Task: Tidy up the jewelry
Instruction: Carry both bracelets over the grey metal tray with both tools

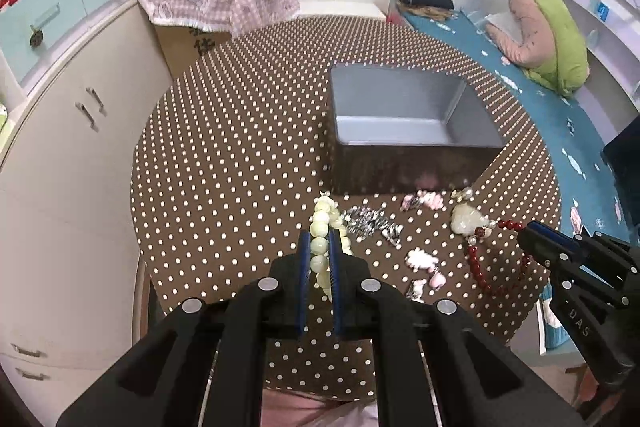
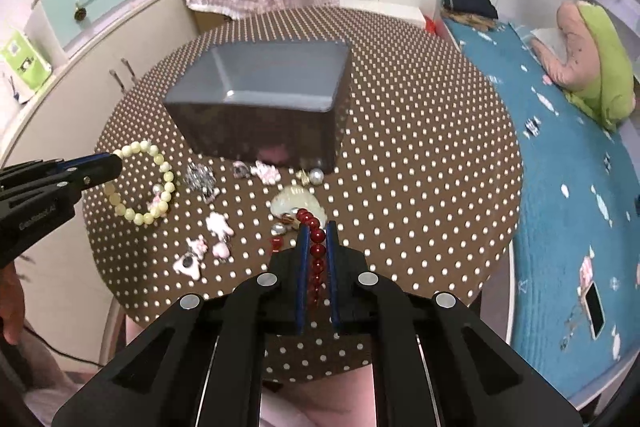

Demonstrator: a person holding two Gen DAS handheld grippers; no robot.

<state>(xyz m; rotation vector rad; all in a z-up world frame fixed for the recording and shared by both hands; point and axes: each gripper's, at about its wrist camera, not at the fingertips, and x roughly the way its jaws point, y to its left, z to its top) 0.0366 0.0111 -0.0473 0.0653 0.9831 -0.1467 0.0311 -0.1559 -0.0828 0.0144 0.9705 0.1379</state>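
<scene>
In the left wrist view, my left gripper (image 1: 320,233) is shut on a pale cream bead bracelet (image 1: 322,215), lifted just off the polka-dot tablecloth (image 1: 240,147). From the right wrist view the same bracelet (image 2: 160,163) hangs as a loop from the left gripper (image 2: 116,161). My right gripper (image 2: 317,229) is shut on a red bead string (image 2: 306,215), whose free part (image 1: 476,263) trails down beside the right gripper (image 1: 524,233). An open grey box (image 1: 400,107) (image 2: 260,87) stands behind the jewelry and looks empty.
Loose pieces lie in front of the box: a white shell-like pendant (image 2: 294,201), silver trinkets (image 2: 200,177), pink charms (image 2: 218,225), a pearl (image 2: 317,177). A cream cabinet (image 1: 72,147) stands left of the table. A blue mat (image 2: 560,187) at right carries a phone (image 2: 594,309).
</scene>
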